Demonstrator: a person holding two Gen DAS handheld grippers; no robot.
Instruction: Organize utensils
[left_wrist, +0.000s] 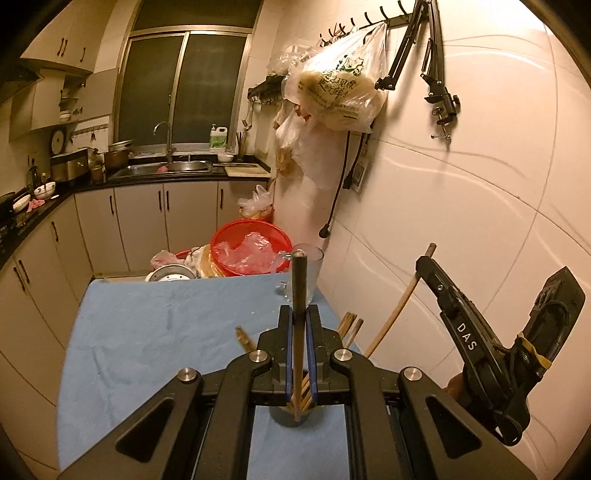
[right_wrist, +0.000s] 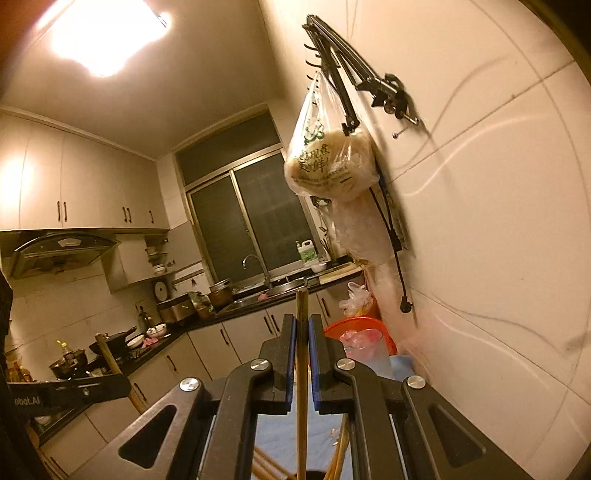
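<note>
Nearest in the left wrist view, the left claw (left_wrist: 299, 325) has its blue-padded jaws pressed together on a single wooden chopstick (left_wrist: 298, 295), which stands nearly upright between them. The chopstick's lower end reaches down into a dark round holder (left_wrist: 293, 415) that stands on the bench (left_wrist: 155, 332), directly under the claw. Several more chopsticks sit in the holder, their tops fanning out to either side of the claw.

To the right in the same view, the right claw (left_wrist: 428, 264) is held above the bench's right edge, close to the white tiled wall. It pinches a second chopstick (left_wrist: 397, 314), which slants down and to the left toward the holder. In the right wrist view, the right claw (right_wrist: 302, 325) shows its blue pads closed on that thin stick, which runs straight up the middle of the frame.

The bench is covered with a light blue cloth. At its far right corner stands a clear glass mug (left_wrist: 312, 275), just behind the left claw's chopstick. Beyond the far edge of the bench are a red plastic basin (left_wrist: 251, 251) holding crumpled clear plastic, and a white bowl to its left.

Farther back is a kitchen counter with a steel sink (left_wrist: 177, 166) and tap below a dark window. A plastic bag (left_wrist: 340, 92) of flat breads hangs from wall hooks at upper right.
</note>
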